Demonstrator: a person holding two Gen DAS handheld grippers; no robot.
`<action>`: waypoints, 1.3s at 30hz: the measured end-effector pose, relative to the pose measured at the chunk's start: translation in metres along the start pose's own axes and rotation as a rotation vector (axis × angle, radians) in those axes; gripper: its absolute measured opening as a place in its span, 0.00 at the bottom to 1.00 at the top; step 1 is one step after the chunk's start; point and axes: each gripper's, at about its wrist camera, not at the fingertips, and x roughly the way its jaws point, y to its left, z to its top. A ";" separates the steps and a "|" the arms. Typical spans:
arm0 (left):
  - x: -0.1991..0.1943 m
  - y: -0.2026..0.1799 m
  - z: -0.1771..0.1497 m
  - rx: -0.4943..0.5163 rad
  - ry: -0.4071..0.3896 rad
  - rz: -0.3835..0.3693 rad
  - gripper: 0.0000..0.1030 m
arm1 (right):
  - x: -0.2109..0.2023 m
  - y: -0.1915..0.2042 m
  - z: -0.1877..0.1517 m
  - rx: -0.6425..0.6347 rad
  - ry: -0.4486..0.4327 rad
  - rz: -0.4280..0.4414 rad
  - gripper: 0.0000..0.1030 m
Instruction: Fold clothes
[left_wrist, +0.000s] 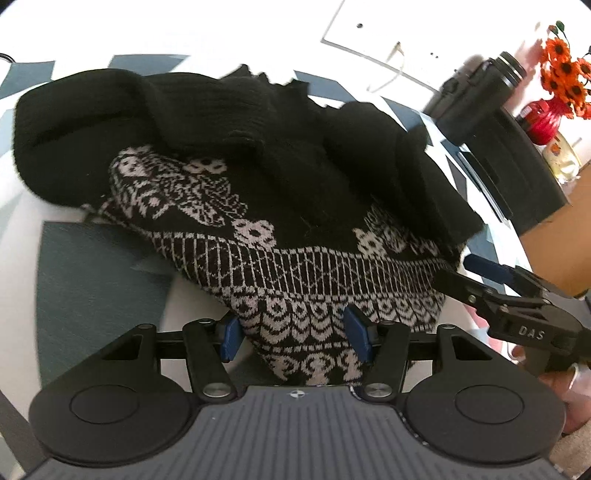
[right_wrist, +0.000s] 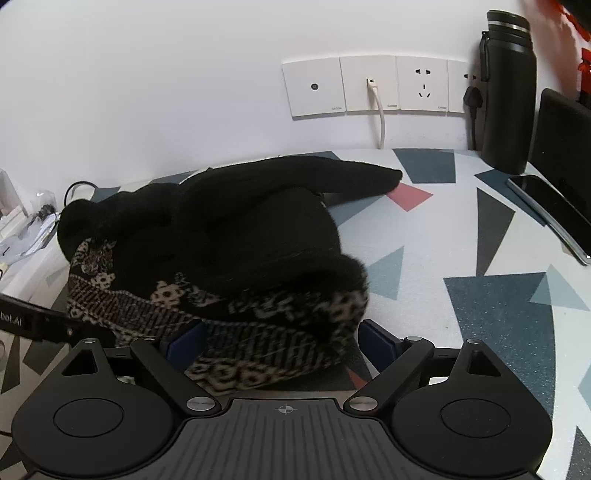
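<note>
The sweater hides the bench ahead of the left hand-held gripper, and its near hem drops out of sight behind that gripper's body. Far right of the right hand-held gripper, the phone is cut by the frame edge, and the socket plates' lettering is too small to read.

This looks like a room in a home. The desk wears a covering printed with grey, blue and red triangles and stands against a white wall with a row of sockets. A black flask, a phone, and a red vase of orange flowers sit along its edge.
</note>
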 end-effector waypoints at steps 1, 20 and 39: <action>0.001 -0.003 -0.001 0.003 0.003 -0.007 0.56 | -0.001 -0.001 -0.001 0.005 0.003 0.003 0.85; -0.007 -0.001 -0.018 -0.013 0.002 0.001 0.57 | -0.008 -0.013 -0.013 0.022 0.067 -0.016 0.84; -0.036 0.040 -0.044 -0.099 -0.053 0.080 0.82 | -0.008 0.014 -0.008 -0.052 0.140 -0.046 0.99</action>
